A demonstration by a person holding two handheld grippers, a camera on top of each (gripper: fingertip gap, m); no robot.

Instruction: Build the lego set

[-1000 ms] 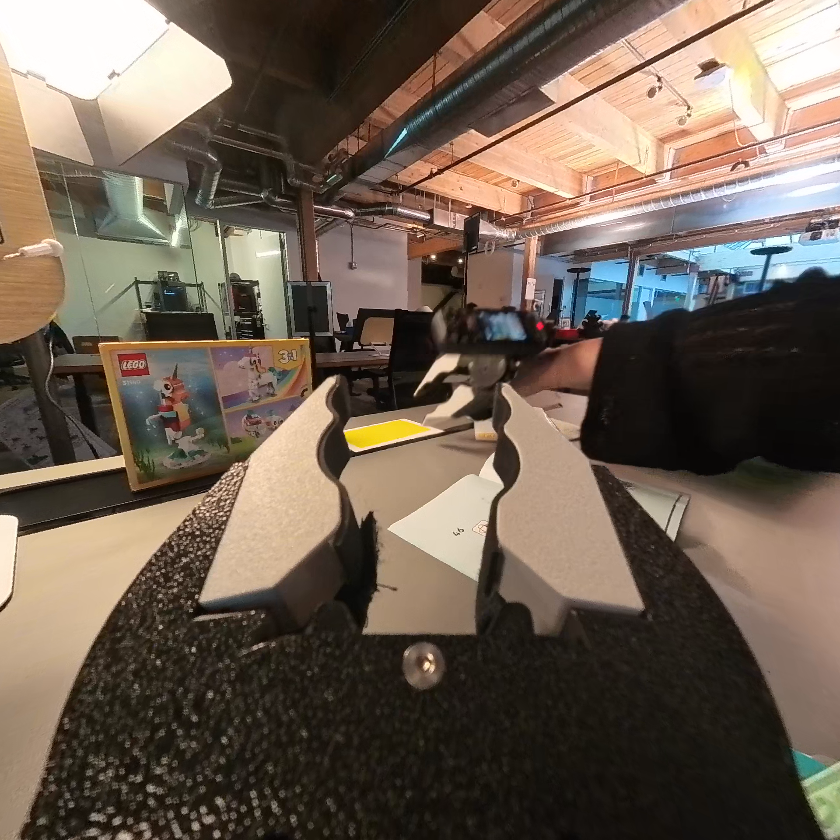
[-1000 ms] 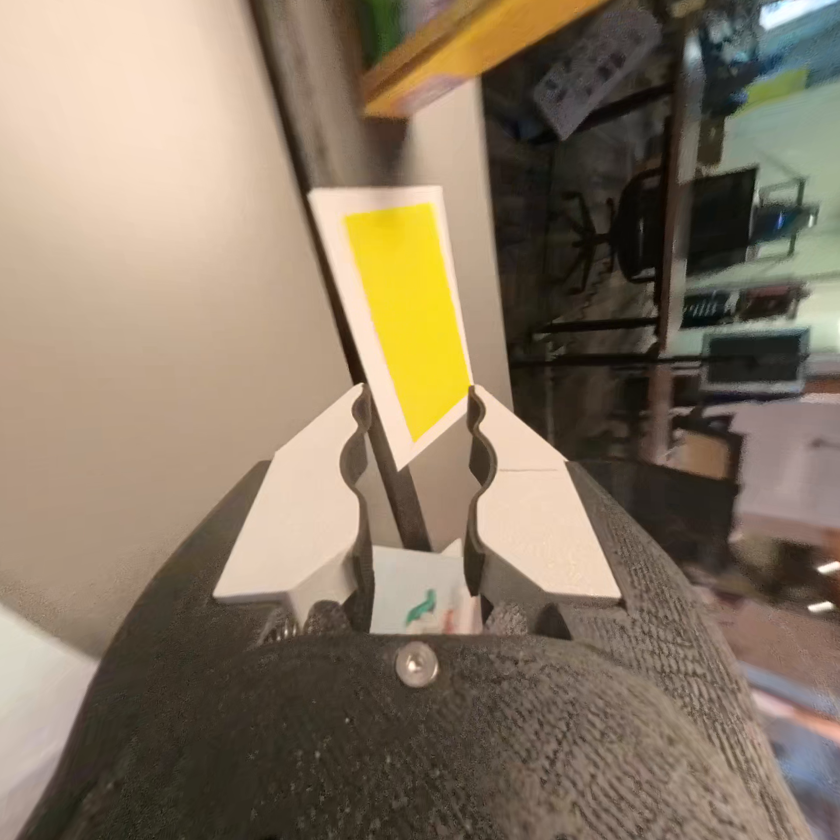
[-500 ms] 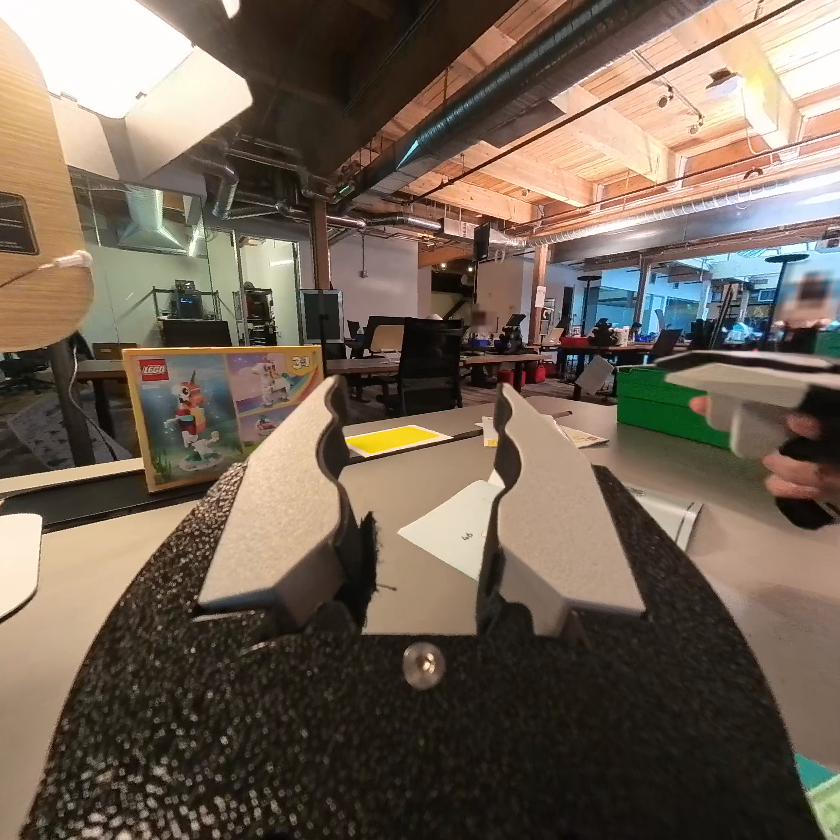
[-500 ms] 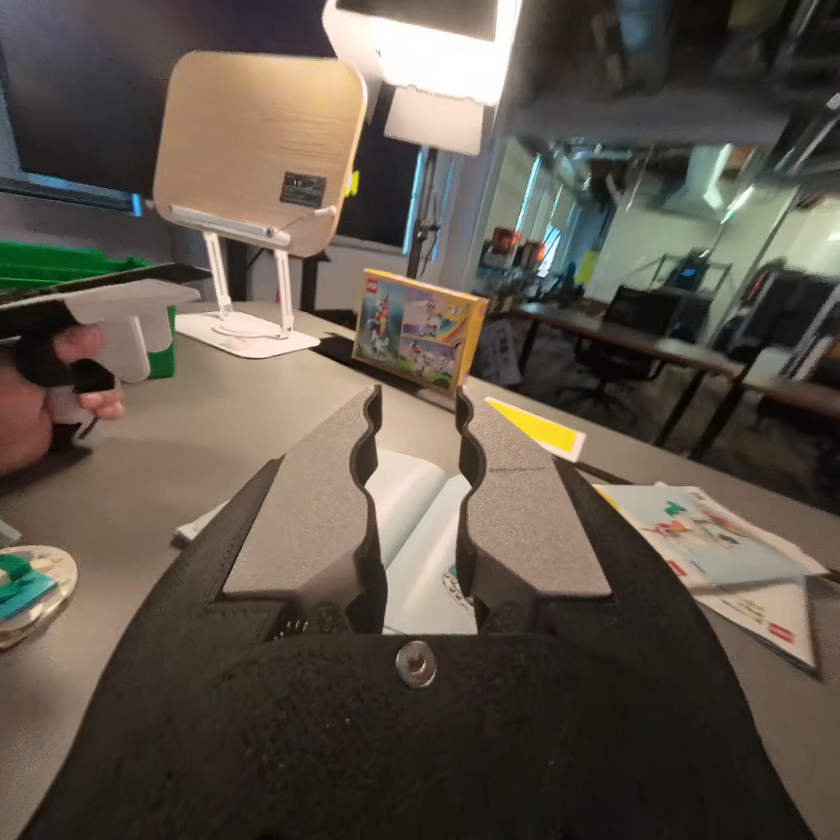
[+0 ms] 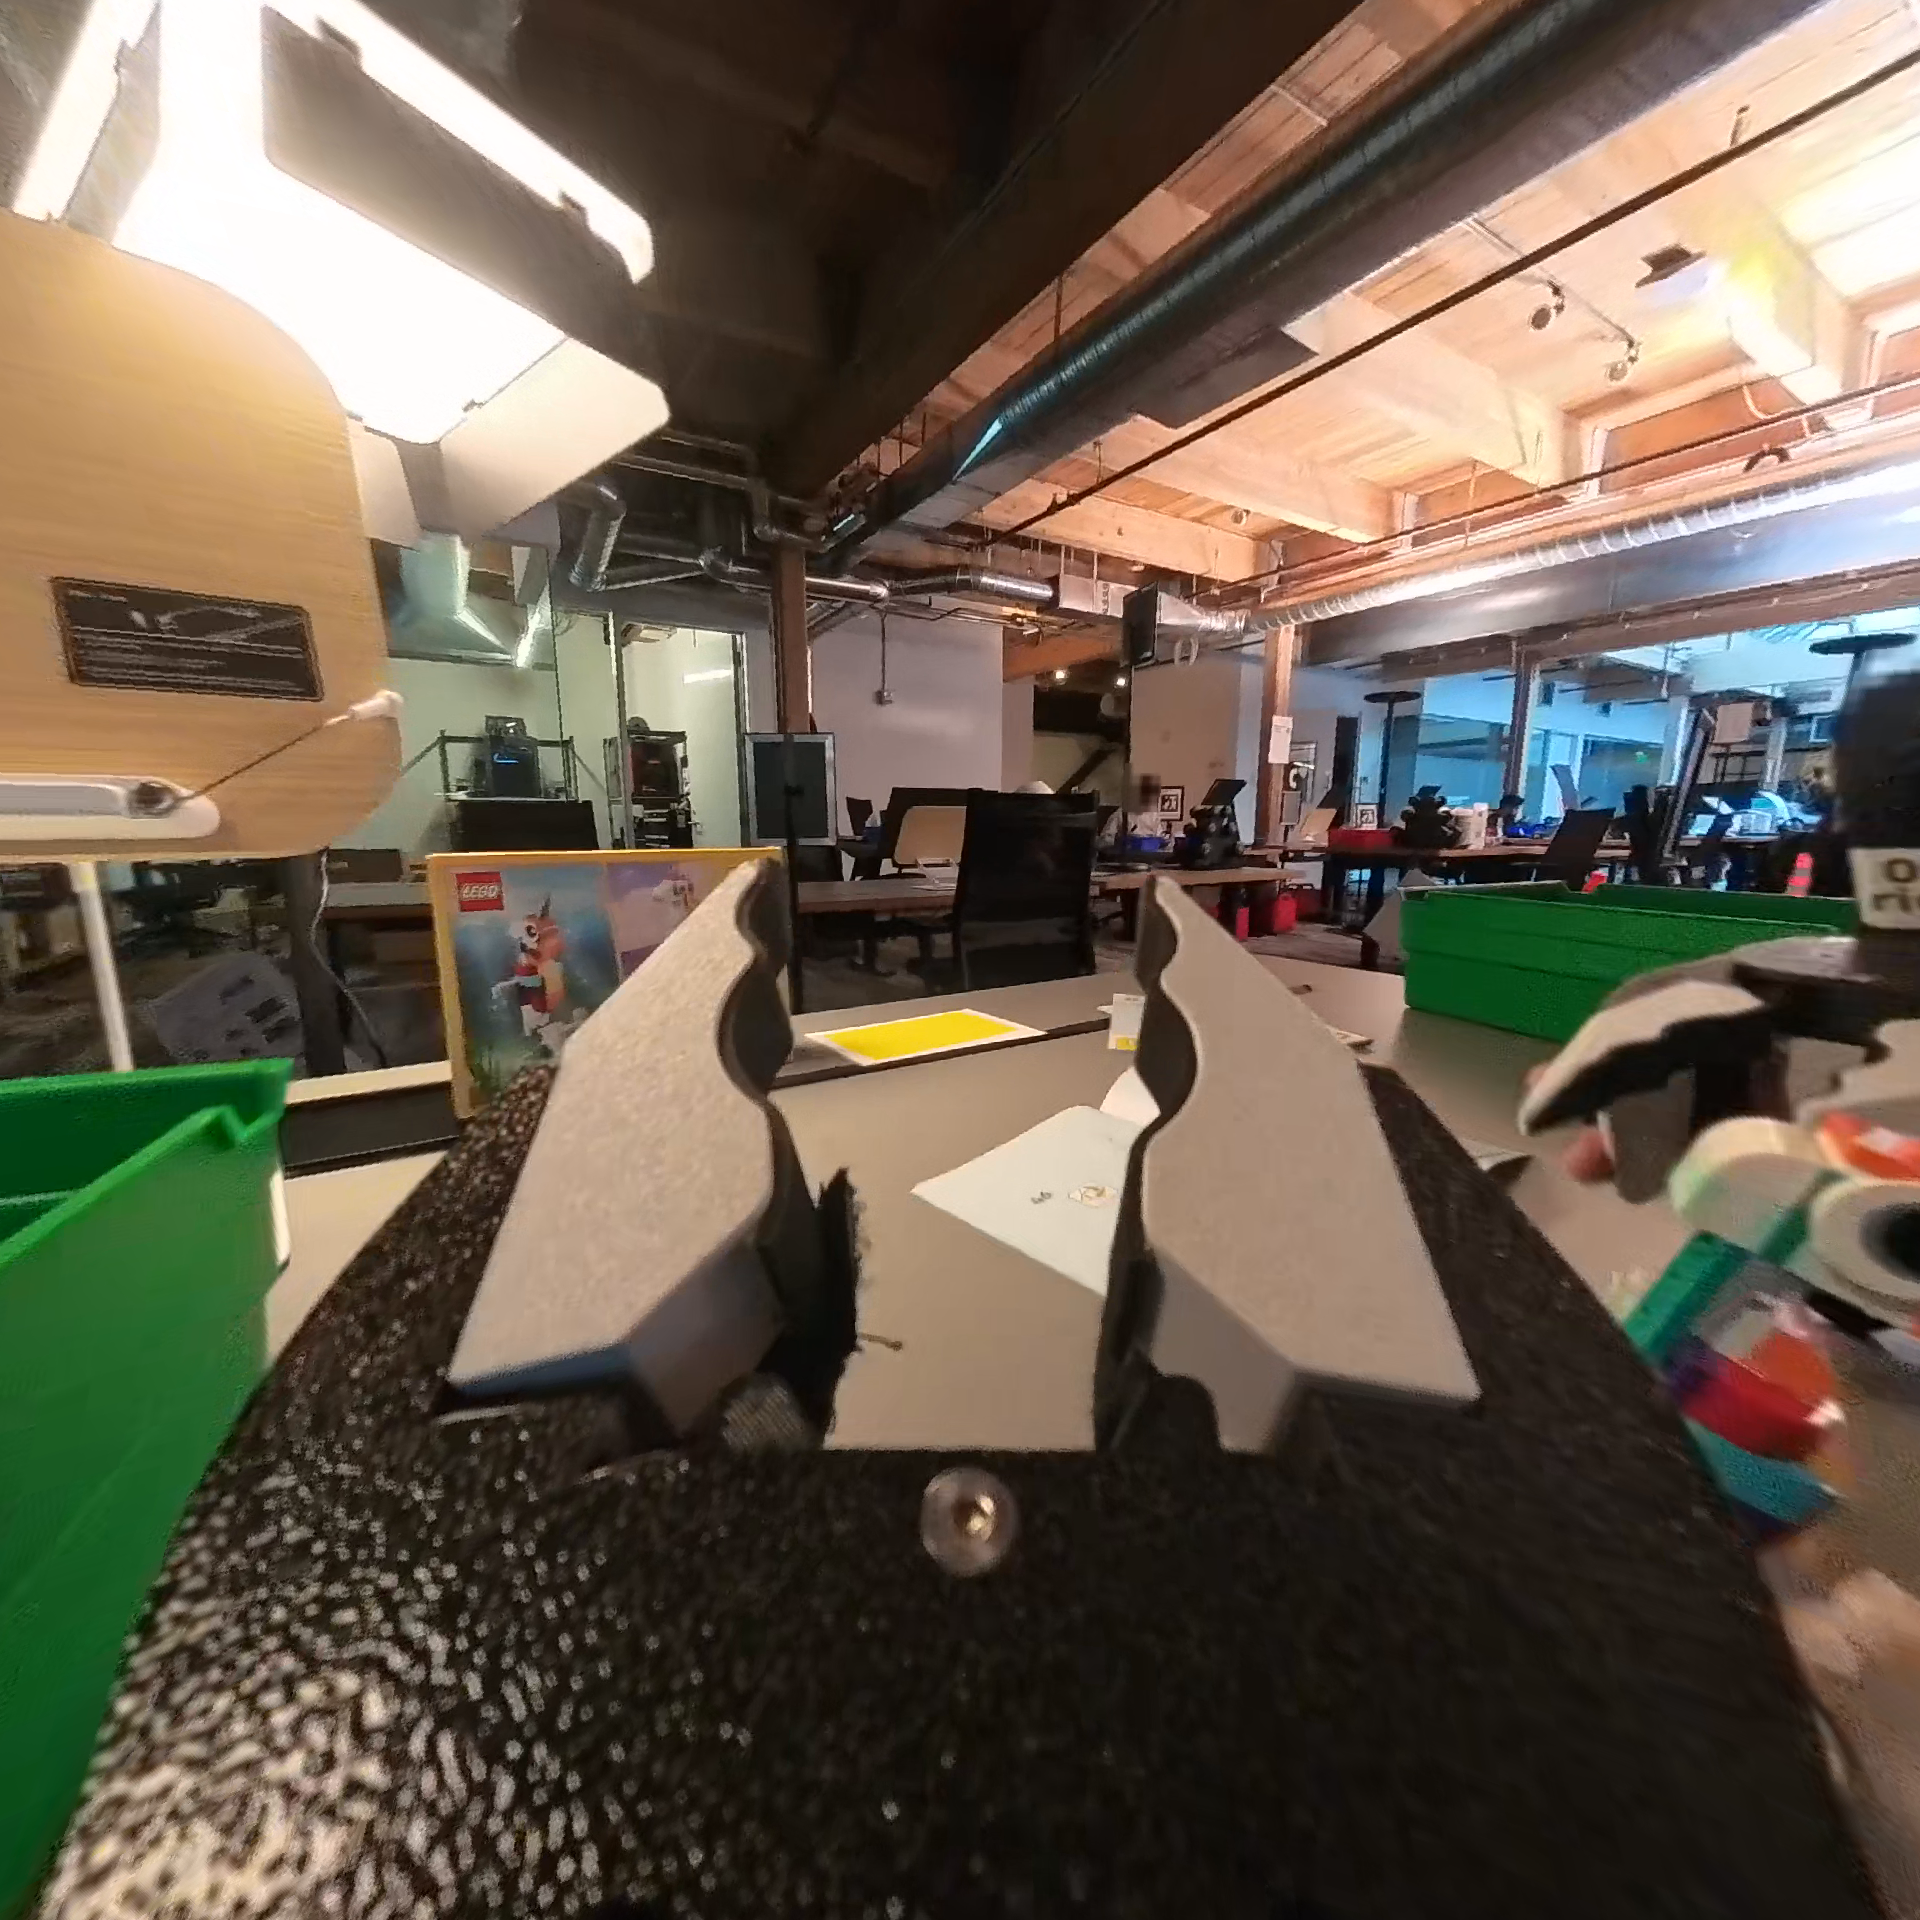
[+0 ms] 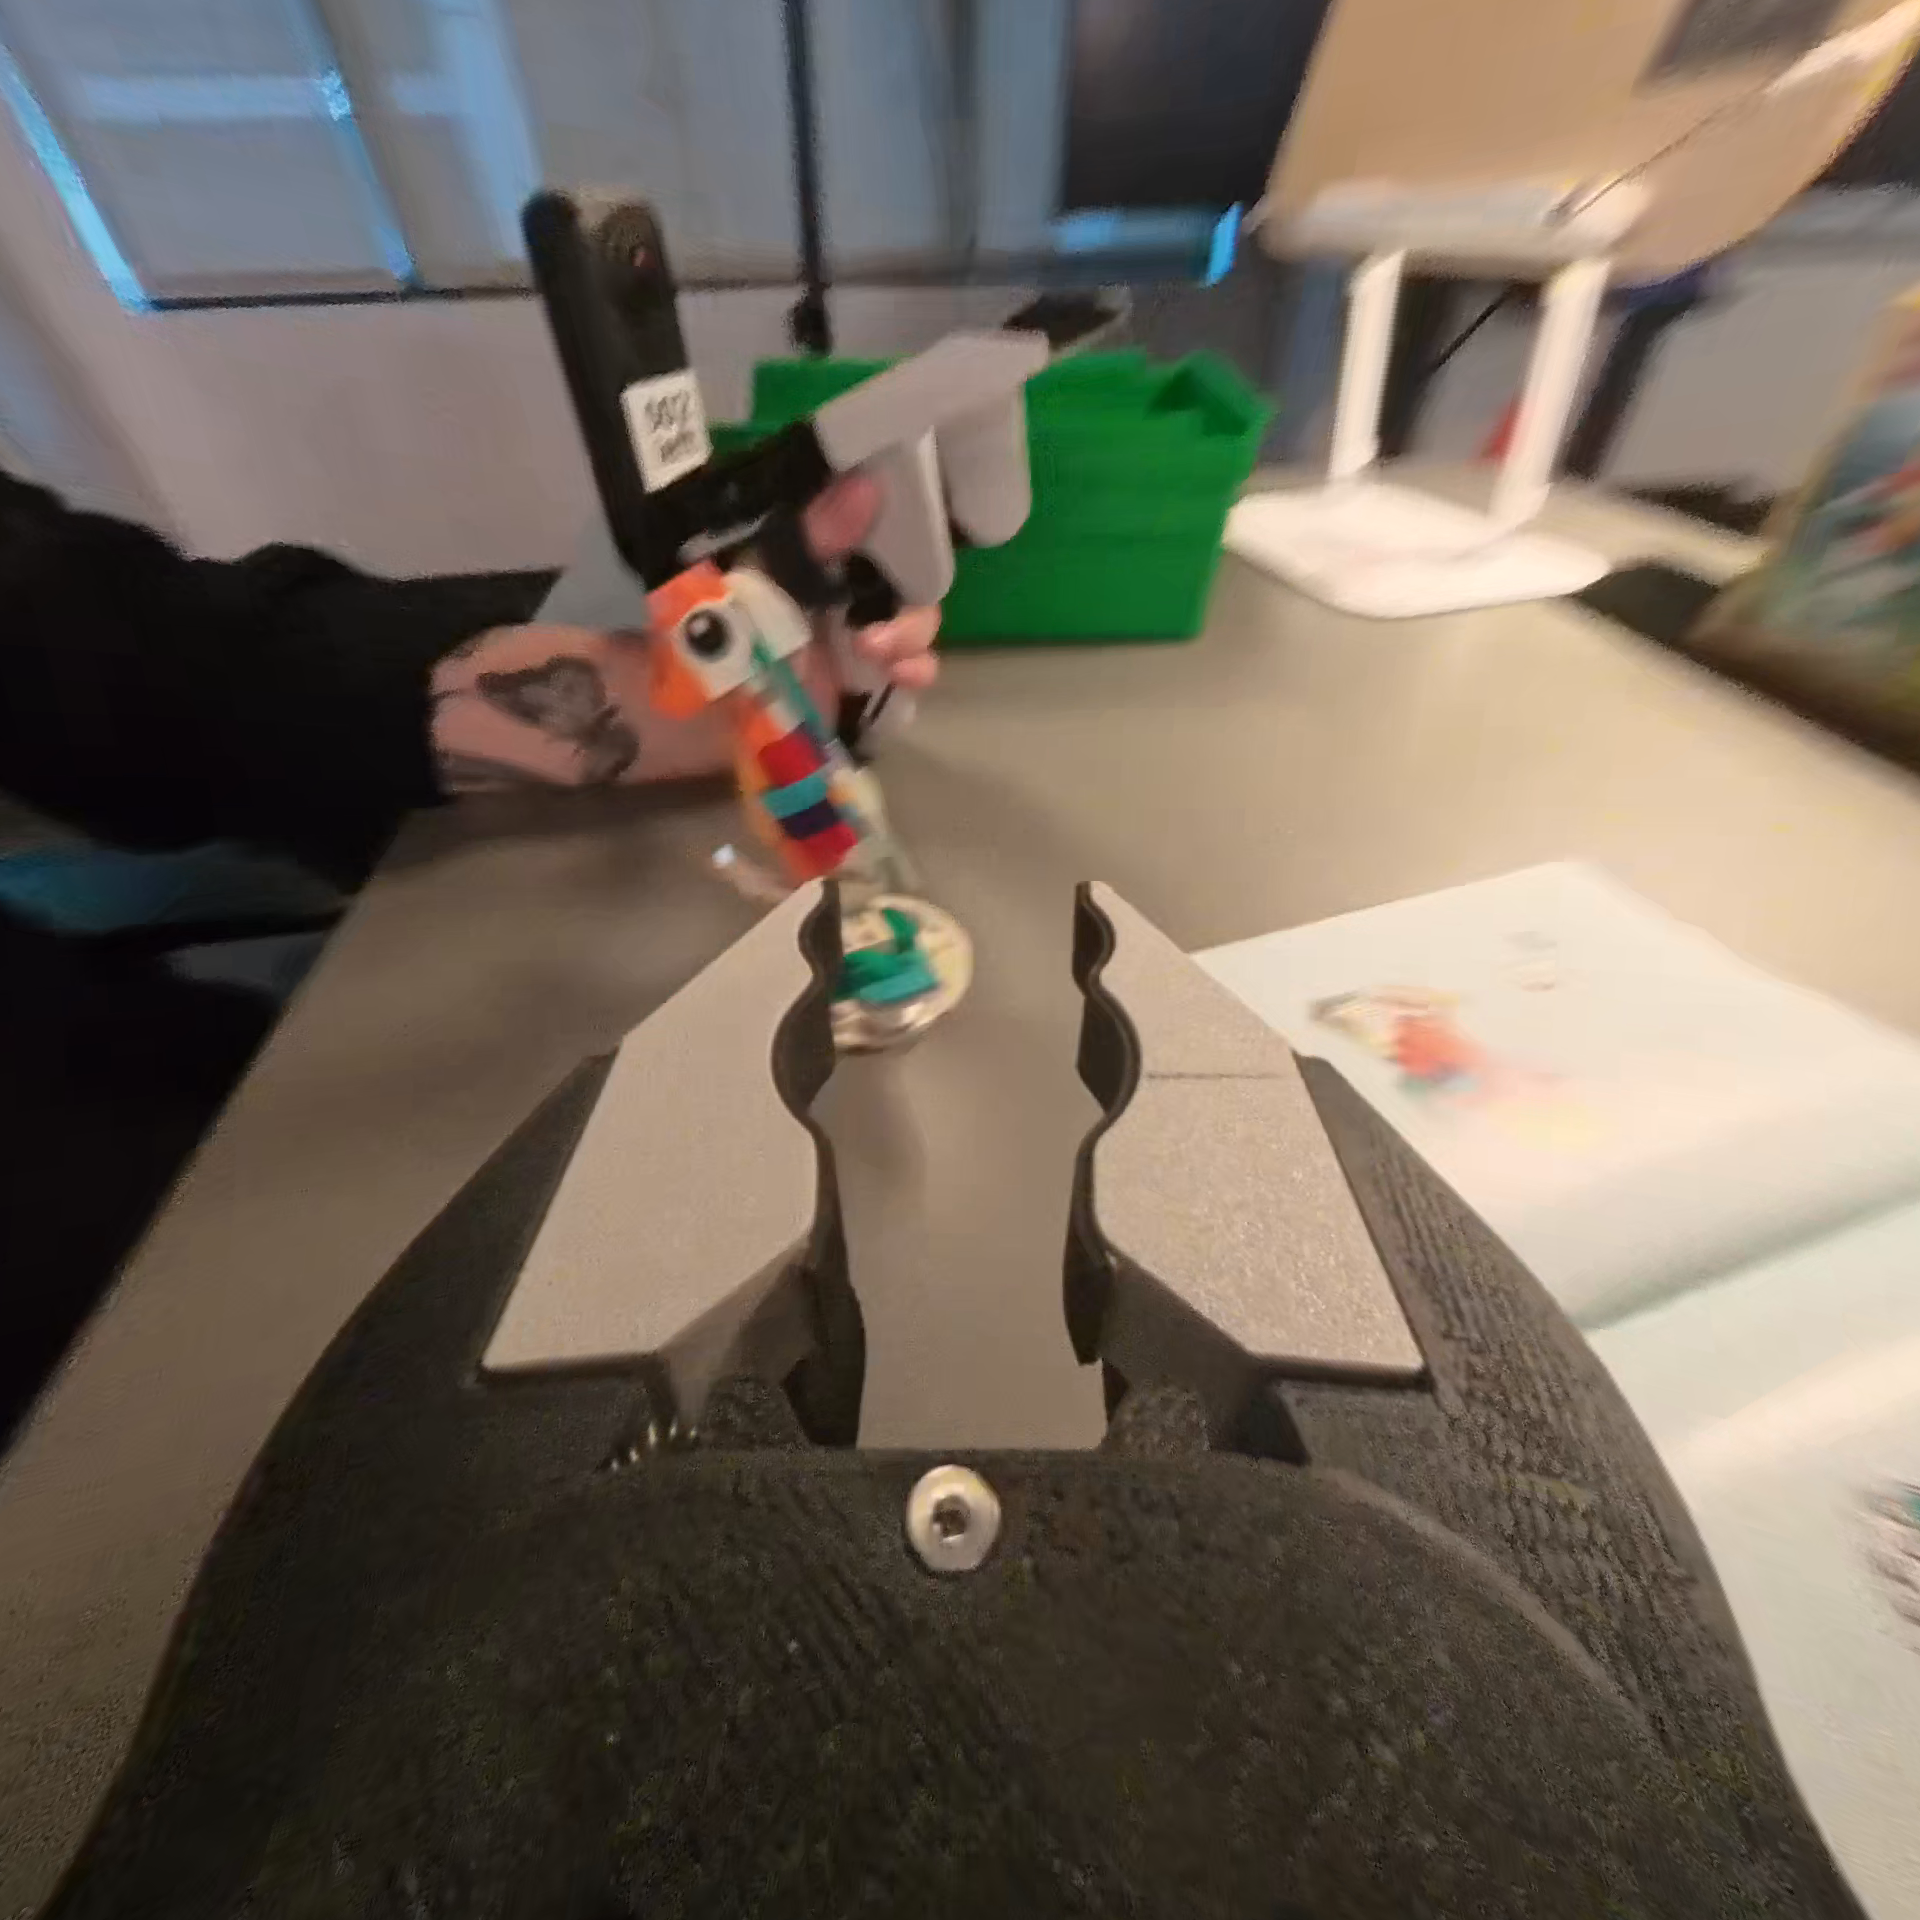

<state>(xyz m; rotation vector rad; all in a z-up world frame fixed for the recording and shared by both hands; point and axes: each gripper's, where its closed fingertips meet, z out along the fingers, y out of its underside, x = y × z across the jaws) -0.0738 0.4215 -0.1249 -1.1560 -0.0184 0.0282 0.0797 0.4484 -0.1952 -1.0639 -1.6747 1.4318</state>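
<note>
A partly built Lego model [image 6: 769, 717], orange with a big eye and coloured bricks, stands tilted on a round clear base [image 6: 899, 987]. It is blurred at the right edge of the left wrist view [image 5: 1756, 1320]. My right gripper [image 6: 954, 894] is open and empty, its tips just short of the base. It also shows in the left wrist view [image 5: 1652, 1039], above the model. My left gripper [image 5: 956, 883] is open and empty above the table. In the right wrist view it [image 6: 956, 488] is behind the model, held by a hand.
The Lego box [image 5: 540, 956] stands at the table's back edge beside a yellow card [image 5: 920, 1034]. An open instruction booklet [image 6: 1558, 1091] lies right of the model. Green bins sit at left [image 5: 125, 1299] and far right [image 5: 1558, 956]. A wooden stand [image 5: 156, 520] is at the back left.
My right gripper has swung round from the box towards the model and the left gripper. The left gripper has shifted; a green bin and the model now show in its view.
</note>
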